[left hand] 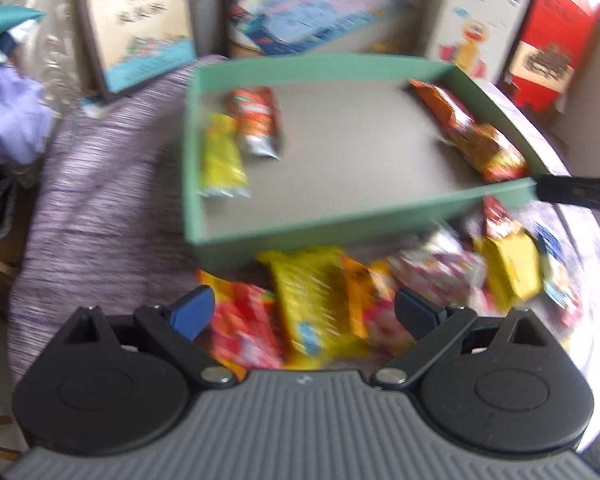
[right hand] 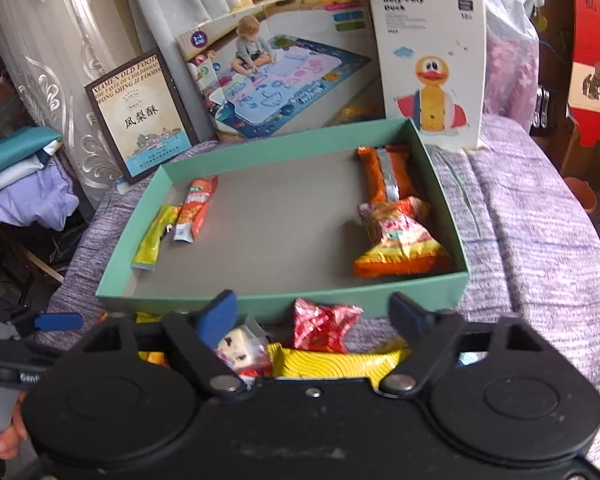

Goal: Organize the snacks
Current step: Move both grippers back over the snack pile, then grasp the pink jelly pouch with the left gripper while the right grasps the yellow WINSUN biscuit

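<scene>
Left gripper (left hand: 305,312): fingers (left hand: 192,312) spread wide, holding nothing, poised over the loose snack pile (left hand: 320,312) on the near side of the green box (left hand: 300,232). Right gripper (right hand: 314,316): fingers (right hand: 220,316) also apart and empty, above a red wrapper (right hand: 324,326), a clear packet (right hand: 242,350) and a yellow packet (right hand: 332,362), all lying just in front of the box's near wall.

Inside the box, against its left wall: a yellow-green stick pack (right hand: 154,238) and an orange stick pack (right hand: 194,210), side by side. Against its right wall: an orange bar (right hand: 386,172) at the far corner and an orange-and-yellow bag (right hand: 400,240) nearer, overlapping end to end. Middle of the box floor bare grey.

Under the box: a counter with a purple woven cloth (right hand: 520,232). Behind the box, leaning upright: a framed pastry carton (right hand: 140,120), a play-mat box (right hand: 284,72) and a white duck-toy box (right hand: 432,60). Left-wrist view blurred, so snack labels unreadable there.
</scene>
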The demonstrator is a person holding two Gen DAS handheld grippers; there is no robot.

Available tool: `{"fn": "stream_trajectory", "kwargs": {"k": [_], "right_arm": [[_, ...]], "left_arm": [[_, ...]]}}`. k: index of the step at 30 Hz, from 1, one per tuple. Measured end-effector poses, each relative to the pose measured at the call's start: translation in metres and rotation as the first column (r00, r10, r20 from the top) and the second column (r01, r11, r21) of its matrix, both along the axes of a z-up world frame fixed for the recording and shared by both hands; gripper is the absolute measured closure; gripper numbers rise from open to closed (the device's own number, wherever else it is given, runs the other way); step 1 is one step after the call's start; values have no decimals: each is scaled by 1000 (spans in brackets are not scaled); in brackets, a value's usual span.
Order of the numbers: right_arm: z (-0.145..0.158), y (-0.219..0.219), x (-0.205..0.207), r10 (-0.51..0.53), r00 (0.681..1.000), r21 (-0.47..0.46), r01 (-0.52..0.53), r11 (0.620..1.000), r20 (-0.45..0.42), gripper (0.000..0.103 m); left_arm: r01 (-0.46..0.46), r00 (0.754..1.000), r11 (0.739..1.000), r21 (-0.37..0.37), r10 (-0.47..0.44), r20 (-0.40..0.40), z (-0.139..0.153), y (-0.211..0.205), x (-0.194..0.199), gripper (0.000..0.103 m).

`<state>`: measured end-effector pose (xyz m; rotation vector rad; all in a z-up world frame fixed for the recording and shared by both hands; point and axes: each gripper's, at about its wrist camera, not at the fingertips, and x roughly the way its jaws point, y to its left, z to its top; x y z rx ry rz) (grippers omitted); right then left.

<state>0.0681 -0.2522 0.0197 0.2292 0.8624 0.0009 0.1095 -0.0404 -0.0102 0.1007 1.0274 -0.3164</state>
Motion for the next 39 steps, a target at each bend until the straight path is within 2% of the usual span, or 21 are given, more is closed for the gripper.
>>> {"fn": "stream_trajectory", "kwargs": {"k": [1, 3, 6, 11, 13, 18, 22, 26, 31, 33, 39], "right_arm": [[-4, -1, 1, 8, 1000, 4, -8, 1000, -13, 57], [-14, -3, 3, 23, 999, 15, -23, 1000, -35, 61], [-30, -5, 12, 33, 998, 34, -31, 999, -61, 62], [-59, -17, 23, 20, 993, 118, -6, 993, -118, 61], [-68, -20, 22, 23, 988, 150, 0, 989, -150, 60], [-81, -13, 1, 52, 979, 185, -16, 983, -195, 60], [-80, -4, -16, 55, 980, 213, -14, 977, -192, 53], [-81, 8, -31, 61, 976, 221, -14, 975, -211, 53], [-74, 16, -50, 94, 977, 183, -58, 981, -193, 36], [-72, 13, -55, 89, 978, 163, -58, 985, -189, 32], [-59, -1, -63, 90, 982, 155, -64, 986, -165, 32]], "left_arm": [[12, 1000, 1000, -11, -12, -8, -2, -6, -4, 5], [39, 999, 999, -25, -40, -23, -6, -20, -12, 5], [82, 996, 997, -4, -82, -23, -13, -44, -17, 5], [110, 994, 993, 48, -109, -13, -27, -73, -17, 5], [116, 993, 991, 69, -116, -2, -31, -74, -16, 1], [94, 995, 992, 80, -91, -38, -40, -56, -15, 2], [96, 995, 991, 90, -93, -36, -39, -47, -24, 1], [88, 996, 990, 107, -85, -32, -42, -39, -34, 1], [50, 996, 994, 93, -43, -74, -49, -18, -45, 3], [38, 997, 996, 79, -32, -74, -48, -11, -49, 3], [-12, 996, 999, 44, 16, -91, -50, 1, -57, 5]]}}
